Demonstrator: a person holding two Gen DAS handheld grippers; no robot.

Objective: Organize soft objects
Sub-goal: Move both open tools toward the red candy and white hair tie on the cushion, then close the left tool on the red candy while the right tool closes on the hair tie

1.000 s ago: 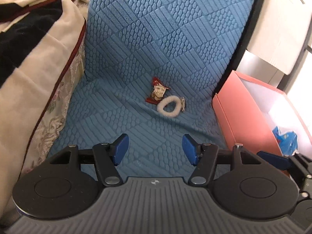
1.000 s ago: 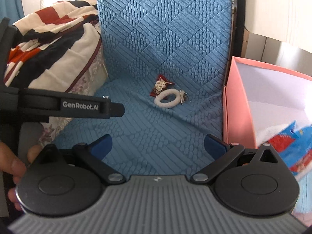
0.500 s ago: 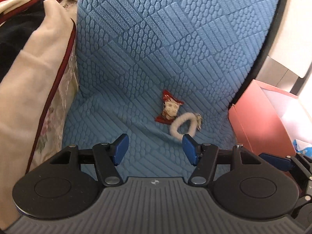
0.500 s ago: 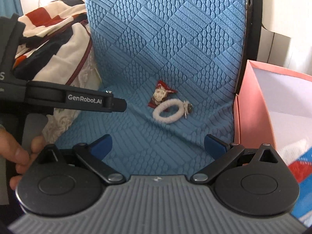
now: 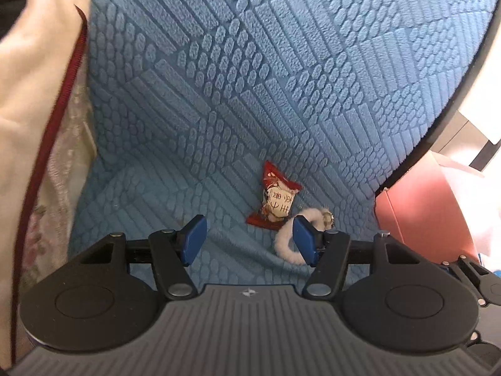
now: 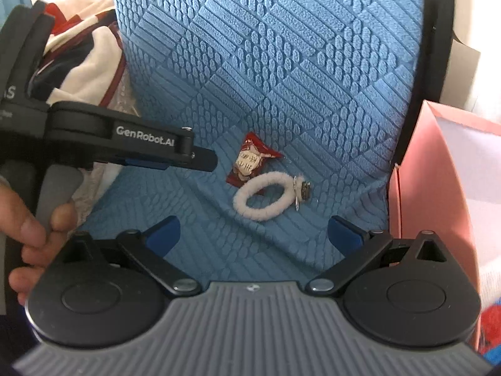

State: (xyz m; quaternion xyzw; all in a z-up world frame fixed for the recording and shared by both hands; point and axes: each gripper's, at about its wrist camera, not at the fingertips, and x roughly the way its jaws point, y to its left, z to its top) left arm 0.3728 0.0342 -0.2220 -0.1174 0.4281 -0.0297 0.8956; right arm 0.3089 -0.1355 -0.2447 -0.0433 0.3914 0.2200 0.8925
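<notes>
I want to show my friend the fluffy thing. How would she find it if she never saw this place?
Look at the big blue chair with the bumpy quilted cover, next to a pink box. On its seat two small things touch: a red snack packet and, just in front, the fluffy hair tie. It is the white fuzzy ring with a small metal charm on one side.

Blue textured seat: red snack packet, white hair tie.
</notes>
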